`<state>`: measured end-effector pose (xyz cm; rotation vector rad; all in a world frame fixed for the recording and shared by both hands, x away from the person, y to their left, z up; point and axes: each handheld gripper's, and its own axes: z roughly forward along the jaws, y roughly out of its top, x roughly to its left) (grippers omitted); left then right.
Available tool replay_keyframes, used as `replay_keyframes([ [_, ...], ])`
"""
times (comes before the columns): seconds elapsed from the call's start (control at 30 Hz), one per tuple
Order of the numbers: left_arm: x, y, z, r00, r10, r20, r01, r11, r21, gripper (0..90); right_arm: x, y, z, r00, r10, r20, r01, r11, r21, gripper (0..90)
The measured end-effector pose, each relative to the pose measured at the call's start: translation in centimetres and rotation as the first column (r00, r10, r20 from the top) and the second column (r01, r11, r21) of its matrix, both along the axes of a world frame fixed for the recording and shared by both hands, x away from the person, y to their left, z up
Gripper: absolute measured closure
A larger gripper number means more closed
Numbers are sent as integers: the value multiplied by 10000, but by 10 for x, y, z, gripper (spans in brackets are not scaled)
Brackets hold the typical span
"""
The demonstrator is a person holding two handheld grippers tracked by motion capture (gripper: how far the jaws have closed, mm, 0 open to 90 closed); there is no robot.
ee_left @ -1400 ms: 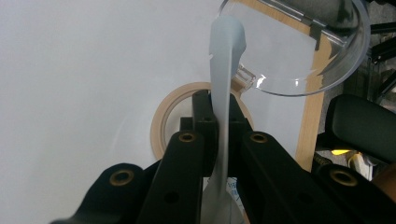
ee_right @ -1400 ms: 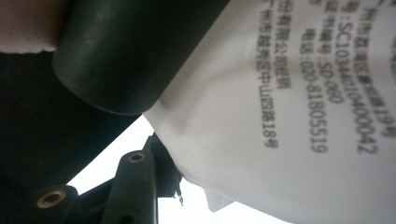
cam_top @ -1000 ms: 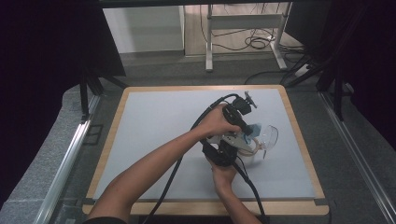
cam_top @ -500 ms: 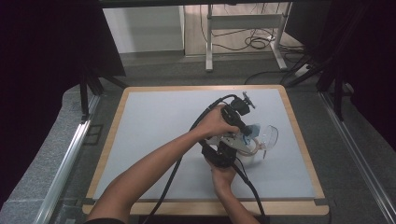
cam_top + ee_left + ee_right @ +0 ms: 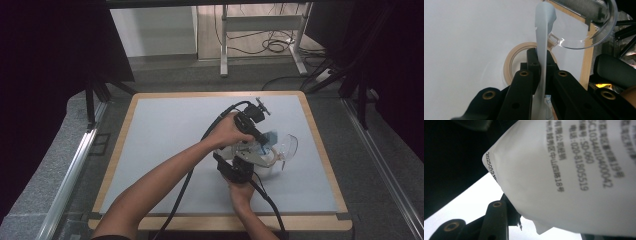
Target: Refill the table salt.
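My left gripper (image 5: 262, 142) (image 5: 541, 58) is shut on a thin pale packet (image 5: 543, 30), seen edge-on and rising from between its jaws. In the high view the packet (image 5: 270, 137) hangs just right of the left hand, above the white mat. The right gripper (image 5: 246, 162), held from below, points up at the same packet. In the right gripper view the packet's white printed face (image 5: 574, 177) hides most of the jaws. One black finger (image 5: 499, 216) shows beneath it, and the grip itself is hidden.
A clear plastic bowl-like piece (image 5: 286, 146) (image 5: 586, 37) lies just right of the grippers. A beige tape roll (image 5: 510, 63) lies flat on the mat behind the left jaws. The wooden table rim (image 5: 320, 145) runs close on the right. Cables trail back along both arms.
Almost nothing: both hands stay bunched at the packet beside the clear piece, with only a slight shift of the left hand.
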<state>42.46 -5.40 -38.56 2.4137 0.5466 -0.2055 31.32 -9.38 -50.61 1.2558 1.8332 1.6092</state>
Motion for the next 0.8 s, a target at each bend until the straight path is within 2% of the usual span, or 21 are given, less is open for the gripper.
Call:
replay_keyframes([
  [0.17,-2,3,1,10000,57,8,-57,10000,-78,889,-2,-2,-3,10000,47,56,-45,9996,-288,574],
  [0.47,-2,9,1,10000,67,3,-67,9997,-217,887,-4,-5,-10,9998,99,-188,-108,9988,-484,568],
  [0.53,-2,11,1,9999,98,24,-97,9996,-247,887,-4,-6,-11,9998,134,-132,-142,9980,-621,567],
  [0.67,-3,15,1,9999,122,43,-121,9993,-343,886,-6,-7,-13,9993,162,-334,-188,9968,-778,561],
  [0.8,-5,20,2,9999,126,44,-124,9987,-491,887,-7,-9,-15,9995,191,-262,-218,9942,-1054,554],
])
